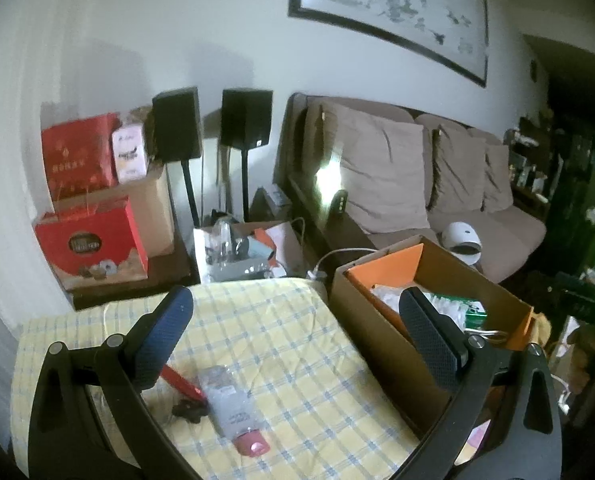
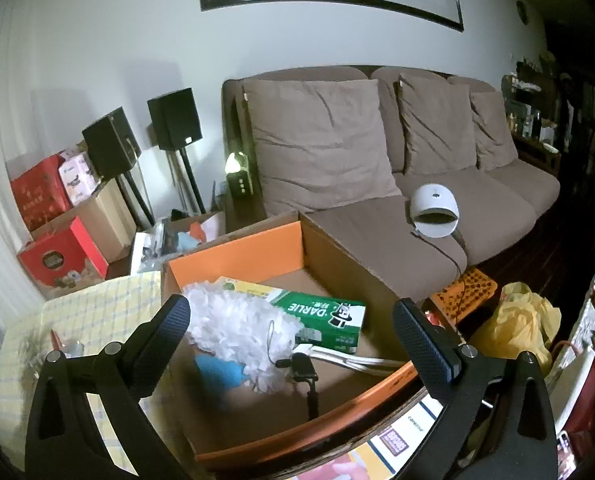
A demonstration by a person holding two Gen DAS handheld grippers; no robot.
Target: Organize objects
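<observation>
Our left gripper [image 1: 297, 344] hangs with its jaws spread wide and nothing between them, above a table covered in a yellow checked cloth [image 1: 281, 320]. On the cloth we see a grey tube with a pink cap [image 1: 233, 408], a red stick-like item [image 1: 181, 384] just beside it, and a small dark object [image 1: 187, 410] touching the tube's left side. Our right gripper [image 2: 291, 332] is likewise spread and empty, poised over the open cardboard box [image 2: 241, 256] to the right of the table. Inside lie a white fluffy duster [image 2: 237, 328], a green Darlie carton [image 2: 325, 312] and a blue item [image 2: 217, 372].
</observation>
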